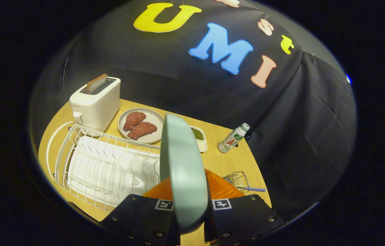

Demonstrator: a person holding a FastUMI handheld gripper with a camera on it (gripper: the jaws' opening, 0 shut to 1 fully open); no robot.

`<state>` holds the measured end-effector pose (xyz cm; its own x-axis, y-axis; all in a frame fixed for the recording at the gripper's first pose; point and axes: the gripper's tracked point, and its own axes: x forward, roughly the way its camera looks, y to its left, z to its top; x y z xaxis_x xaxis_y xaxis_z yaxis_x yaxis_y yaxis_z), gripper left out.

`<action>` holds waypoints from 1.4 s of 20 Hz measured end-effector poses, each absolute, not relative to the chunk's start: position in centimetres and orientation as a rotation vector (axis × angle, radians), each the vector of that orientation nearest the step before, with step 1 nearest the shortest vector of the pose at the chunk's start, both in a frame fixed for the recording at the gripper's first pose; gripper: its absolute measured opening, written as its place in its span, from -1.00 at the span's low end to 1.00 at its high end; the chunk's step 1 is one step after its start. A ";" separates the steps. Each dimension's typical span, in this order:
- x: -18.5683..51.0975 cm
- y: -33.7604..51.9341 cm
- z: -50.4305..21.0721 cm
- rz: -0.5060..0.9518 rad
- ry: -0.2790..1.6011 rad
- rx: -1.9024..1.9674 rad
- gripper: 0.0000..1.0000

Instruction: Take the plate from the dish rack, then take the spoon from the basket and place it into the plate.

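Now the gripper (192, 218) is clamped on the plate (183, 167), held on edge above the dish rack (86, 160); the basket (237, 178) with the spoon (254, 189) lies ahead to the right.

A pale green plate (183, 171) stands on edge, pinched between the gripper (192, 212) fingers. Behind it lies something orange and ribbed (221, 186). Left of the fingers, the wire dish rack (103, 164) is white. Beyond it stand a cream toaster (95, 102) and a beige dish (155, 119) of reddish-brown meat. The spoon (254, 189), right of the fingers, has a blue-and-white checked handle. The table (226, 160) is light wood.
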<state>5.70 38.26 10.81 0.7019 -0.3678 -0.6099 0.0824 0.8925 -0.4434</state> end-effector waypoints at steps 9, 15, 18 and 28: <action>-2.9 37.3 12.1 -0.202 0.748 -0.361 -0.50; -9.0 36.3 10.7 -0.131 0.763 -0.366 -0.50; -11.4 35.8 9.6 -0.089 0.773 -0.370 -0.50; -16.2 37.4 2.4 0.051 0.874 -0.161 -0.50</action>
<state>-16.21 37.39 2.39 0.6414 -0.0217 -0.7669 -0.1102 0.9866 -0.1200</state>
